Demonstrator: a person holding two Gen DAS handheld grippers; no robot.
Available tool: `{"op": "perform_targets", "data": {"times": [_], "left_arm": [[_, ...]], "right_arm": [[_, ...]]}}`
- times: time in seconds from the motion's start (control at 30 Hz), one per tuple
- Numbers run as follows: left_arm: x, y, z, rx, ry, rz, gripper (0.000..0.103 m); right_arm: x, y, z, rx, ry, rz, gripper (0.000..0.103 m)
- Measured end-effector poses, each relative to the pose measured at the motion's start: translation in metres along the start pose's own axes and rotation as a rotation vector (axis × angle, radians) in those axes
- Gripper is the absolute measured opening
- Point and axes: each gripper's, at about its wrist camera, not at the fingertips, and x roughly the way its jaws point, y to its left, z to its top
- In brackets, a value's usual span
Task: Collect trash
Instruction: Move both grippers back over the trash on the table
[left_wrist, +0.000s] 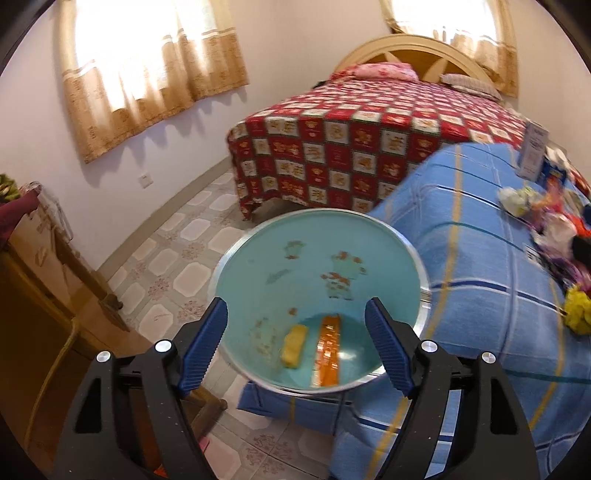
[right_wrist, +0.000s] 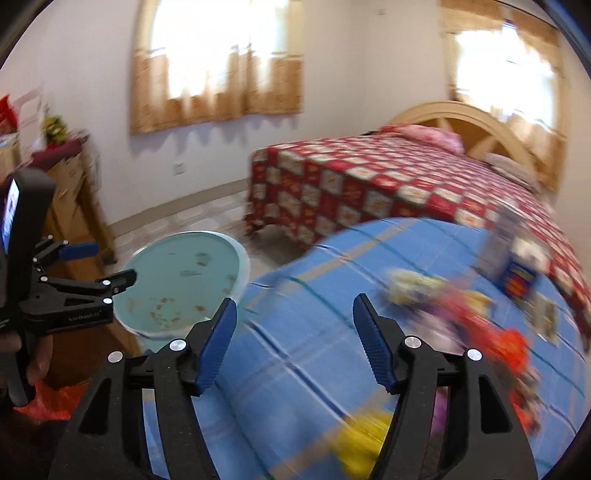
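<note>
Hovering open-jawed, left gripper (left_wrist: 297, 345) above bin (left_wrist: 258, 266).

in the right wrist view the heap of wrappers (right_wrist: 476, 314) at the right of the frame is smeared by motion blur, so no single piece can be told. in the left wrist view the same heap (left_wrist: 554, 229) is blurred and cut off by the right edge. the bin (left_wrist: 321, 295) hides its own lower front wall behind its rim, and the print on the boxes (left_wrist: 532, 151) at upper right is too small to read.

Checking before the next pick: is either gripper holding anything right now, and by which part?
Nothing is held. The left gripper is open above the bin; the right gripper is open over the blue cloth.
</note>
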Motion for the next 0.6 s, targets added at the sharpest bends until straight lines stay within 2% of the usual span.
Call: {"op": "perform_targets", "data": {"times": [0.1, 0.3, 0.43, 0.6], "left_arm": [[-0.002, -0.032, -0.004, 0.05, 0.012, -0.042, 0.076], [-0.013, -0.097, -0.009, 0.143, 0.013, -0.122, 0.076], [-0.028, -0.135, -0.007, 0.19, -0.013, -0.177, 0.076], [-0.043, -0.172, -0.013, 0.214, -0.03, -0.24, 0.076]], "right_arm": [[-0.035, -0.047, -0.023, 0.091, -0.017, -0.124, 0.069], [-0.072, -0.123, -0.075, 0.268, 0.009, -0.29, 0.07], [-0.089, -0.148, -0.104, 0.321, 0.024, -0.35, 0.071], [-0.104, -0.164, -0.132, 0.364, 0.035, -0.38, 0.072]]}}
